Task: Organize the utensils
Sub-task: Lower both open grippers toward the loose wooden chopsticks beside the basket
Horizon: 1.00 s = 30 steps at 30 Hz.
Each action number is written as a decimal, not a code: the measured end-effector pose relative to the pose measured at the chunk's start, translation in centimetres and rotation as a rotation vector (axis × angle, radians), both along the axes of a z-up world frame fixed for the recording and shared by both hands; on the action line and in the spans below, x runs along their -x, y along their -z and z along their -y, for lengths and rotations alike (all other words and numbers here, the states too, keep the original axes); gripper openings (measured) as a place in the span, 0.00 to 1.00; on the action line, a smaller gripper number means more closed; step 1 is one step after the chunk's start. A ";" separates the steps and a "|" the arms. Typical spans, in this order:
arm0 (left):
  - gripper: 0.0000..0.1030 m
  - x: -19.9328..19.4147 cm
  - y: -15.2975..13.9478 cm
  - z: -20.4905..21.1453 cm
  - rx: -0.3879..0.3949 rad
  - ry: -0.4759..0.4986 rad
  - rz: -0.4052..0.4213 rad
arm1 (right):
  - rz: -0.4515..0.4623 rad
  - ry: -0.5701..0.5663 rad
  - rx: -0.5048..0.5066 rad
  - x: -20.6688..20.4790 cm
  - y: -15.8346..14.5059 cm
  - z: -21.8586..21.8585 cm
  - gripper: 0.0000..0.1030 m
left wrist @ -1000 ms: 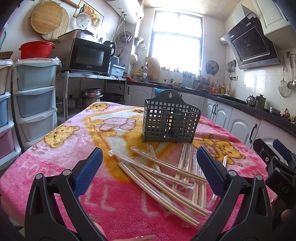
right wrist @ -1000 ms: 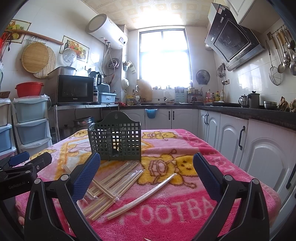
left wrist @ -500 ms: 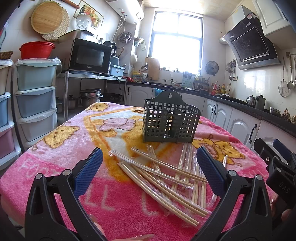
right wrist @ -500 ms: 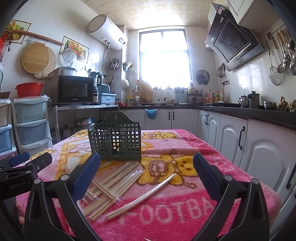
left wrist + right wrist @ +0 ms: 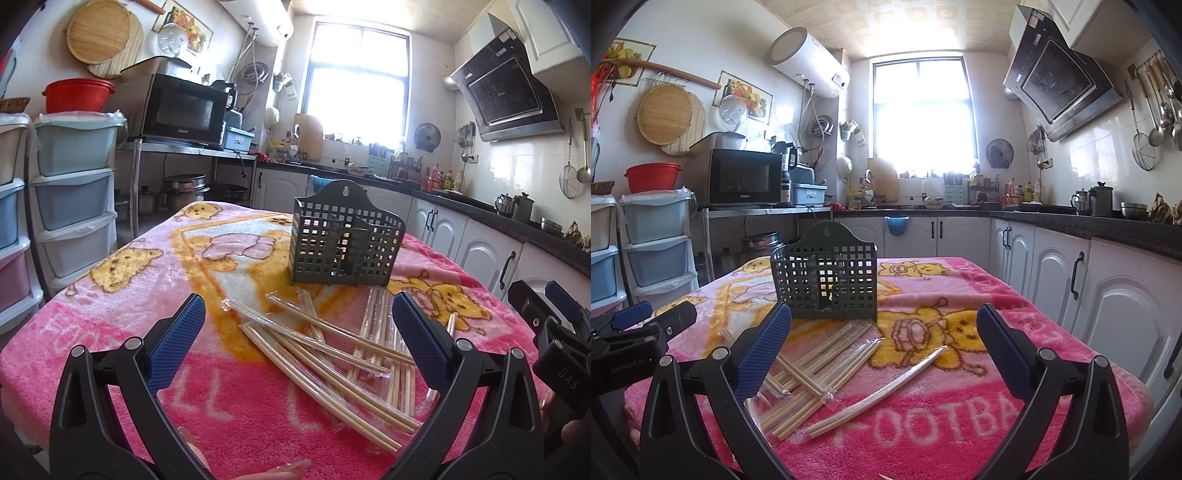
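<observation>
A dark green slotted utensil holder (image 5: 343,240) (image 5: 827,282) stands upright on the pink blanket-covered table (image 5: 110,321) (image 5: 1015,321). In front of it lie several plastic-wrapped pairs of wooden chopsticks (image 5: 332,350) (image 5: 820,365), criss-crossed in a loose pile. One wrapped pair (image 5: 886,387) lies apart to the right of the pile. My left gripper (image 5: 299,339) hovers open above the near side of the pile, holding nothing. My right gripper (image 5: 882,343) is also open and empty, over the pile's right part. Each gripper shows at the edge of the other's view.
White base cabinets (image 5: 1052,269) under a dark counter run close along the table's right side. Stacked plastic drawers (image 5: 74,192) and a microwave (image 5: 181,109) on a metal shelf stand to the left. The table's near edge is just below both grippers.
</observation>
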State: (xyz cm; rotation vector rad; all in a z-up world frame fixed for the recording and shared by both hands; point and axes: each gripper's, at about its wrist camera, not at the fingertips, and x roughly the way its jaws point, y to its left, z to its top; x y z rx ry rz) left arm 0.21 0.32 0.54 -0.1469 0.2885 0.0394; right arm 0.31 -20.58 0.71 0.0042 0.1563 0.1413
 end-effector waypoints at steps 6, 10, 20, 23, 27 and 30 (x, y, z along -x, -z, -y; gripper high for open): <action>0.91 -0.6 0.3 -2.4 0.034 -0.068 -0.018 | -0.022 -0.059 0.015 -1.3 -0.2 -0.9 0.94; 0.91 -1.2 0.0 -4.1 0.045 -0.108 -0.038 | -0.052 -0.106 0.037 -2.5 -0.5 -1.7 0.94; 0.91 -3.9 -1.2 -6.2 0.085 -0.019 -0.093 | -0.186 -0.161 0.060 -6.1 -0.5 -2.7 0.94; 0.91 -5.1 -1.4 -6.1 0.104 0.017 -0.136 | -0.243 -0.163 0.063 -7.5 -0.4 -2.6 0.94; 0.91 -7.5 -0.9 -6.1 0.111 0.042 -0.218 | -0.329 -0.150 0.075 -10.0 0.0 -2.2 0.94; 0.91 -8.6 -0.5 -6.1 0.099 0.053 -0.263 | -0.393 -0.140 0.066 -11.7 0.5 -1.6 0.94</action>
